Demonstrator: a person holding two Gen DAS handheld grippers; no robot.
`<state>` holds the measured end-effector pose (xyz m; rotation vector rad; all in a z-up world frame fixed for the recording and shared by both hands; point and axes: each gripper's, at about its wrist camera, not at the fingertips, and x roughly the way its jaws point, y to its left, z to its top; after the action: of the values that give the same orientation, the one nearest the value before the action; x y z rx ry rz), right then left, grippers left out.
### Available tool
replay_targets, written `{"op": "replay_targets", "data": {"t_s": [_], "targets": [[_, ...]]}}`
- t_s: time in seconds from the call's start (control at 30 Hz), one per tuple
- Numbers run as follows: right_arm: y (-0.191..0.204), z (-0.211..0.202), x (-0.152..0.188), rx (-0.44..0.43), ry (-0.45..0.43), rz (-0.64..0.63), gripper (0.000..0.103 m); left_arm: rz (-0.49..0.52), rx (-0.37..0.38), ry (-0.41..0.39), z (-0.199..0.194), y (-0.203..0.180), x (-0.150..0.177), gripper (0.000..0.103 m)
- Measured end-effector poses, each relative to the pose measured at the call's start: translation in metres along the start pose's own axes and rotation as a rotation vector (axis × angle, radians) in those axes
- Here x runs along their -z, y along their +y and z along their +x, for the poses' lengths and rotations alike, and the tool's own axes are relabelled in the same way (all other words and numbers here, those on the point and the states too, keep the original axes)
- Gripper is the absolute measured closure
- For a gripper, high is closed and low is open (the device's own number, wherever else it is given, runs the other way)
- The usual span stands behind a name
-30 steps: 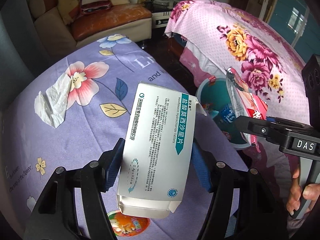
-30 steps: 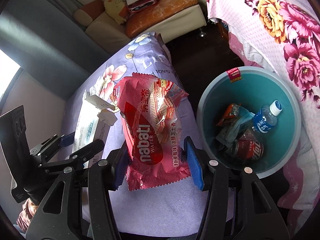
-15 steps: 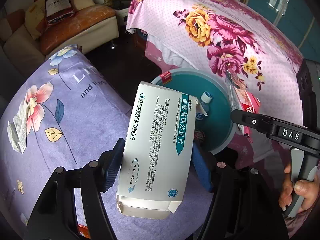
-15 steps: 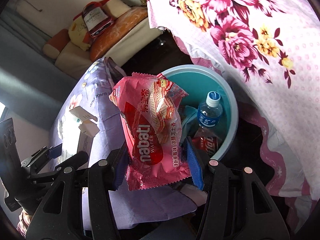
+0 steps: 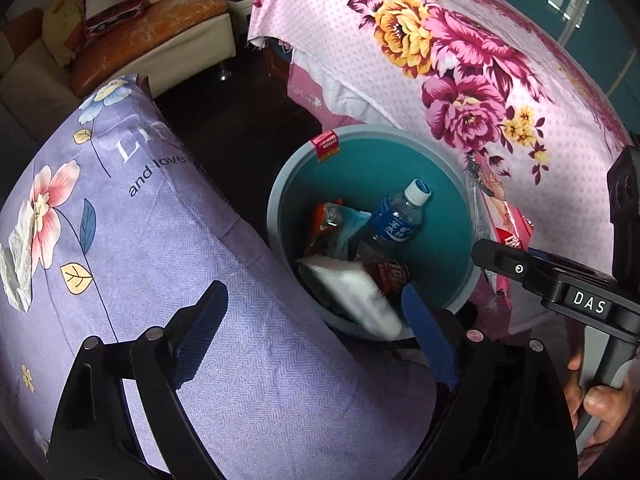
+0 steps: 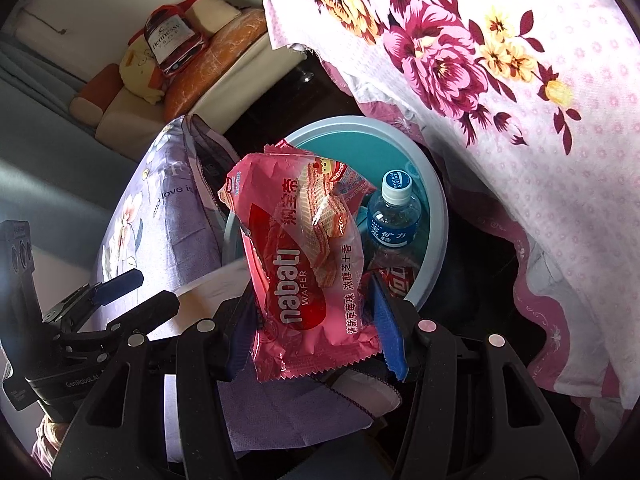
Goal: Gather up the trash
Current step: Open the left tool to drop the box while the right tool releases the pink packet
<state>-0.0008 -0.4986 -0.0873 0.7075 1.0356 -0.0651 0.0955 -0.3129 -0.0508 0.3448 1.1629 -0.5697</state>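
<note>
A teal bin with a grey rim [image 5: 276, 200] stands on the floor between two beds. It holds a water bottle [image 5: 400, 216], a red can [image 5: 390, 276] and wrappers. My left gripper [image 5: 310, 296] hangs over the bin's near edge, its jaws opening with nothing pressed between them. A white medicine box [image 5: 352, 292], blurred, is dropping into the bin just beyond the fingers. My right gripper [image 6: 310, 300] is shut on a pink wafer packet [image 6: 304, 272], held upright above the bin [image 6: 438, 216]. The packet hides part of the bin's inside. A crumpled tissue [image 5: 20, 264] lies on the purple bedcover.
The purple flowered bedcover [image 5: 140, 240] lies left of the bin, and a pink flowered cover [image 5: 480, 80] hangs to its right. Dark floor [image 5: 232, 120] runs between them to a sofa with cushions [image 5: 160, 20]. A hand [image 5: 600, 404] holds the right gripper's handle.
The left jaws have spread and let go of the white box, which now falls into the bin. Both grippers have moved from over the purple cover to above the bin.
</note>
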Motion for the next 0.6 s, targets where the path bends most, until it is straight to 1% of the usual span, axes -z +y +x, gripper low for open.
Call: {"op": "replay_targets", "data": {"t_s": [0.3,0.5,0.57,0.6], "targets": [[0.009,0.015,-0.003,0.008,0.026,-0.009,0.051,-0.040,-0.011,0.011,-0.001,0.019,0.013,0.011],[0.018,0.019,-0.003,0.017,0.034,-0.026,0.051,-0.051,-0.005,0.016,-0.003,0.027,0.020,0.011],[0.021,0.019,-0.002,0.023,0.034,-0.032,0.042,-0.052,-0.001,0.018,-0.003,0.029,0.022,0.011],[0.022,0.019,-0.002,0.026,0.033,-0.034,0.035,-0.052,-0.001,0.018,-0.003,0.030,0.023,0.011]]}}
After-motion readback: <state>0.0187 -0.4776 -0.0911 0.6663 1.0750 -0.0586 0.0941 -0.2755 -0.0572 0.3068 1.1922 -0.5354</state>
